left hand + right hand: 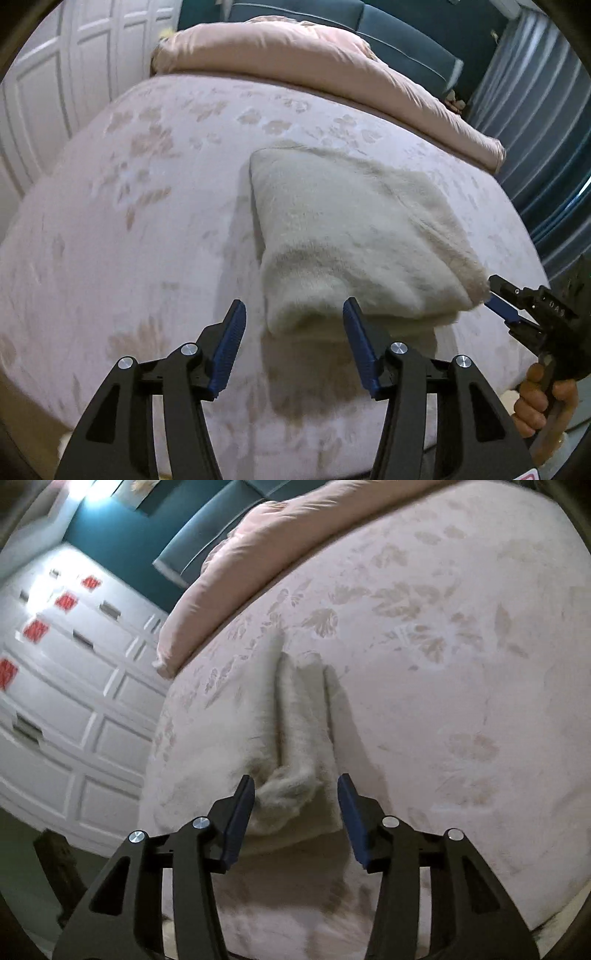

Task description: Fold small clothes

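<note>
A fluffy cream garment [354, 236] lies folded on the pink floral bed sheet [129, 229]. My left gripper [293, 314] is open, its jaws astride the garment's near left corner, just above it. In the left wrist view my right gripper [495, 295] is at the garment's near right corner. In the right wrist view my right gripper [295, 786] is open with the garment's folded end [295, 738] between its jaws. The layered fold edges run away from it.
A pink duvet [314, 62] is bunched at the far side of the bed, before a teal headboard [406, 33]. White panelled wardrobe doors [66, 701] stand beside the bed. Blue curtains [546, 147] hang on the right.
</note>
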Available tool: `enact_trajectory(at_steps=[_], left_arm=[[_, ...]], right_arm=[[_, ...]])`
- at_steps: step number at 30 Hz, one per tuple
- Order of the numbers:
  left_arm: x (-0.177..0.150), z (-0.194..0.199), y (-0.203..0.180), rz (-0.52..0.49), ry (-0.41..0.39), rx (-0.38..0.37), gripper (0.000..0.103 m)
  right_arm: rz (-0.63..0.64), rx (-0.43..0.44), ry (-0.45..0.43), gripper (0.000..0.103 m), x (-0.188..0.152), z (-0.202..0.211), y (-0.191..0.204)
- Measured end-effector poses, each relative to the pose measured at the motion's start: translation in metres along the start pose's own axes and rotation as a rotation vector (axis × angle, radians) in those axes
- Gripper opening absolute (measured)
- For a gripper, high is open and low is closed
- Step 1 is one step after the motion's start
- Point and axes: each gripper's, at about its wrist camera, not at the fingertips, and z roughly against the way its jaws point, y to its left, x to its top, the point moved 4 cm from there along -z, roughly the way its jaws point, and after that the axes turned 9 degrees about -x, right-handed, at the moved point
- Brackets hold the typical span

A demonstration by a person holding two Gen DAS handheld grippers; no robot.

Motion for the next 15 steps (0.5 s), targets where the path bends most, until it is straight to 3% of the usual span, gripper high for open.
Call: enact_trajectory(at_steps=[5,10,11,12,13,15], left_arm=[[0.003,-0.004,-0.020,0.003,-0.028,-0.044,0.054],[0.005,-0.021,-0.021,0.054,-0.015,-0.058,0.054],[0.008,-0.022,-0.019,0.063,-0.025,-0.062,0.054],[0.012,-0.024,-0.018,0.068,-0.029,-0.052,0.054],[0.015,-0.025,-0.016,0.073,-0.028,-0.038,0.054],[0.020,-0.025,-0.013,0.064,-0.038,-0.018,0.054]], right_arm=[[0.073,-0.030,0.025,0.061,0.010,-0.022,0.015],[0.133,-0.126,0.079,0.061,0.005,-0.058,0.020],[0.164,-0.145,0.087,0.055,0.003,-0.066,0.022],[0.197,-0.160,0.086,0.028,0.001,-0.067,0.026],[0.227,-0.165,0.086,0.018,0.001,-0.066,0.031],[0.248,-0.112,0.028,0.017,0.002,-0.044,0.043]])
